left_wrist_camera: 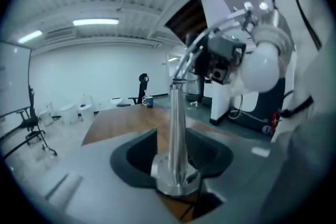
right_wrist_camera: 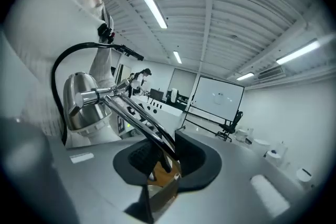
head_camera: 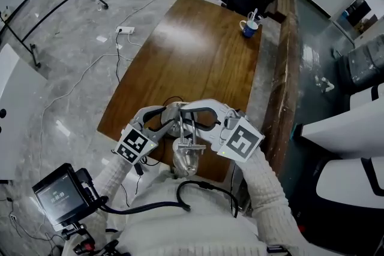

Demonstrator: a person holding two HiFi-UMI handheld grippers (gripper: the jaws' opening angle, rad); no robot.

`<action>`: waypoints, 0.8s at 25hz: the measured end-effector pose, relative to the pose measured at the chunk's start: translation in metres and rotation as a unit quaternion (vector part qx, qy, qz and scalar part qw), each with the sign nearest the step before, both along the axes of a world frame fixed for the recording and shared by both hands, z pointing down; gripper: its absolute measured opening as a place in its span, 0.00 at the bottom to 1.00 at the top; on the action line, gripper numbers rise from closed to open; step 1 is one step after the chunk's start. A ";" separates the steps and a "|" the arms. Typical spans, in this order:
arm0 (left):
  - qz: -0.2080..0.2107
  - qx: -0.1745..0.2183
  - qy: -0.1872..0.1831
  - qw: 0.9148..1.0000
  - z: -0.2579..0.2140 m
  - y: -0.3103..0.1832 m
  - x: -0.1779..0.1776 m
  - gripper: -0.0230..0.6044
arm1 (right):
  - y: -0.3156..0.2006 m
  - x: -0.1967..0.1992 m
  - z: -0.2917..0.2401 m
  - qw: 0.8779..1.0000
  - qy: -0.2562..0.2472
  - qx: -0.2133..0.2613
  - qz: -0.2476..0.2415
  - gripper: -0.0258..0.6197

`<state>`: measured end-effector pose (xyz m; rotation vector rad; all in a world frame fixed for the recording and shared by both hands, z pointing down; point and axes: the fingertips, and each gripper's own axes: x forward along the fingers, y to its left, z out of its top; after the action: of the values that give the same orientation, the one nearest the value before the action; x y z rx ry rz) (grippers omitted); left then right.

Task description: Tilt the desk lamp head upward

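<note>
Chrome desk lamp (head_camera: 187, 156) stands at the wooden counter's (head_camera: 198, 45) near edge. My left gripper (left_wrist_camera: 176, 147) clamps its fingers on the lamp's round base (left_wrist_camera: 176, 180); the fingers of my right gripper (right_wrist_camera: 163, 157) grip the slanted arm (right_wrist_camera: 134, 112). At the counter's far corner, a blue mug (head_camera: 249, 29) holds something thin and white.

The head camera looks steeply down from above the person onto the bench (head_camera: 192, 45), with the left claw (head_camera: 173, 119) and right claw (head_camera: 195, 111) close beneath it. The left claw (left_wrist_camera: 173, 165) camera sits just behind its jaws and faces along the bench. The desk lamp (left_wrist_camera: 176, 123) rises right ahead of it, and a mug (left_wrist_camera: 148, 101) stands far beyond. The right claw (right_wrist_camera: 163, 165) camera faces back toward the person and up at the ceiling (right_wrist_camera: 236, 18). All three views share the desk lamp. The head and left claw views also share the mug (head_camera: 249, 27).
</note>
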<state>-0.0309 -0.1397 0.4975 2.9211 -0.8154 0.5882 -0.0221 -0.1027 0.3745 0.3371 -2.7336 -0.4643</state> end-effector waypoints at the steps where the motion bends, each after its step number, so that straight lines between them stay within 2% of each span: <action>1: 0.009 0.011 -0.003 1.000 0.003 0.003 0.007 0.31 | 0.000 -0.001 -0.002 1.000 -0.002 -0.015 -0.001 0.15; 4: 0.015 -0.027 0.044 0.999 0.009 0.007 0.026 0.31 | -0.002 -0.005 -0.010 0.998 -0.026 -0.060 -0.004 0.16; 7: -0.012 -0.054 0.074 0.996 0.014 -0.001 0.031 0.31 | -0.003 -0.006 -0.015 0.994 -0.039 -0.105 -0.012 0.16; 9: -0.025 -0.060 0.094 0.993 0.013 -0.005 0.031 0.28 | -0.005 -0.005 -0.016 0.990 -0.042 -0.137 -0.016 0.17; 15: -0.021 -0.060 0.111 0.992 0.014 -0.004 0.034 0.28 | -0.014 -0.001 -0.022 0.968 -0.065 -0.240 -0.033 0.18; 17: -0.018 -0.057 0.108 0.992 0.014 -0.004 0.034 0.27 | -0.017 -0.001 -0.022 0.962 -0.063 -0.264 -0.036 0.19; 20: -0.010 -0.056 0.104 0.993 0.014 -0.002 0.035 0.27 | -0.021 0.001 -0.023 0.946 -0.074 -0.312 -0.039 0.19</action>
<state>0.0041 -0.1421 0.5120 2.8071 -0.7607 0.3100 -0.0213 -0.1237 0.3520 0.0955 -2.8611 0.4305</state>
